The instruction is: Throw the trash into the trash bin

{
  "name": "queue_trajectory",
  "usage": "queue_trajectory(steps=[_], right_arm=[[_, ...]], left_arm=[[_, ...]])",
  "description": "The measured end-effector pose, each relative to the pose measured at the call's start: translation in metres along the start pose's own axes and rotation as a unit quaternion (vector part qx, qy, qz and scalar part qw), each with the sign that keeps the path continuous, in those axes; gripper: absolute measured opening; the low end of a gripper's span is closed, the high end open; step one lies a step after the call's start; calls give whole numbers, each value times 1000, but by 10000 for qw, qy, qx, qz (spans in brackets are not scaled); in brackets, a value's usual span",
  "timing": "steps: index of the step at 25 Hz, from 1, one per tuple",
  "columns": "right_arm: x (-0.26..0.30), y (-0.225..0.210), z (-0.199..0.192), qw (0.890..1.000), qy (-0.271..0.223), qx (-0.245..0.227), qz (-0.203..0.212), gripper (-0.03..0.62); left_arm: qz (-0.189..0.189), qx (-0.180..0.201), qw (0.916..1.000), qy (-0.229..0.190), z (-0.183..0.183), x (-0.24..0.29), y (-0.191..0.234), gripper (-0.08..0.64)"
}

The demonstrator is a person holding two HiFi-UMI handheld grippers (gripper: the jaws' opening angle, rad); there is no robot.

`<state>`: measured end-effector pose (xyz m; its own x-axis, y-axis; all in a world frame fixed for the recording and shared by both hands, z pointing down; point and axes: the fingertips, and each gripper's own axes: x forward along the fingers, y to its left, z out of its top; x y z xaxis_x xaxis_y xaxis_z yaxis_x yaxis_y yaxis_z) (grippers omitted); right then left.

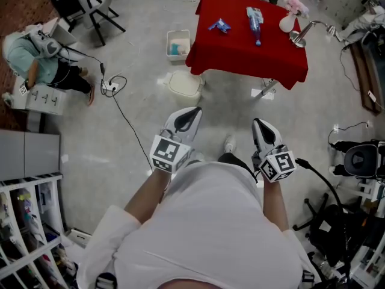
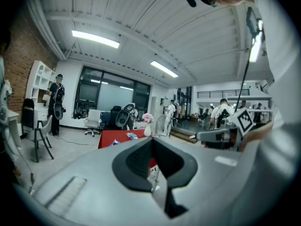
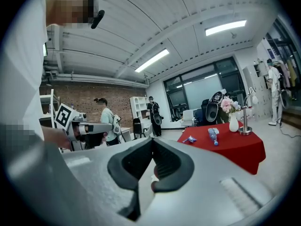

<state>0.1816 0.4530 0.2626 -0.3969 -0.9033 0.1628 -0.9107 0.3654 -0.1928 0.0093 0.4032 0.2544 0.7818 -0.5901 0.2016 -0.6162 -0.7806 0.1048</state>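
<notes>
A red-clothed table (image 1: pixel 240 56) stands ahead across the floor. On it lie a blue wrapper (image 1: pixel 219 25) and a clear plastic bottle (image 1: pixel 255 18). At the table's near left corner sits a white lidded bin (image 1: pixel 185 84), and behind that an open white bin (image 1: pixel 178 44). My left gripper (image 1: pixel 192 113) and right gripper (image 1: pixel 259 124) are held side by side in front of my chest, well short of the table. Both are shut with nothing between the jaws. The left gripper view shows the left gripper (image 2: pixel 152 140) shut, and the right gripper view shows the right gripper (image 3: pixel 152 140) shut, with the bottle (image 3: pixel 214 134) far off.
A vase of flowers (image 1: pixel 289 20) and a desk lamp (image 1: pixel 299 36) share the table's right end. A person (image 1: pixel 33 59) sits at far left, and a cable (image 1: pixel 123 116) trails over the floor. Shelves (image 1: pixel 27 221) stand at lower left, chairs and gear (image 1: pixel 355 161) at right.
</notes>
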Motion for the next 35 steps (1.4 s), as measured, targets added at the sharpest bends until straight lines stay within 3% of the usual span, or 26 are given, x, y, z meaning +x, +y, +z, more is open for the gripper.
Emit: queue_trajectory(steps=[13,35], right_arm=[[63,-26,6,9990,124,-34,423,0],[221,-180,33,9861,649,-196,1517,0]], left_arm=[[349,-154,9993,9,-4,27,35,5],[1361,-388,9896,237,18,190,117,3]])
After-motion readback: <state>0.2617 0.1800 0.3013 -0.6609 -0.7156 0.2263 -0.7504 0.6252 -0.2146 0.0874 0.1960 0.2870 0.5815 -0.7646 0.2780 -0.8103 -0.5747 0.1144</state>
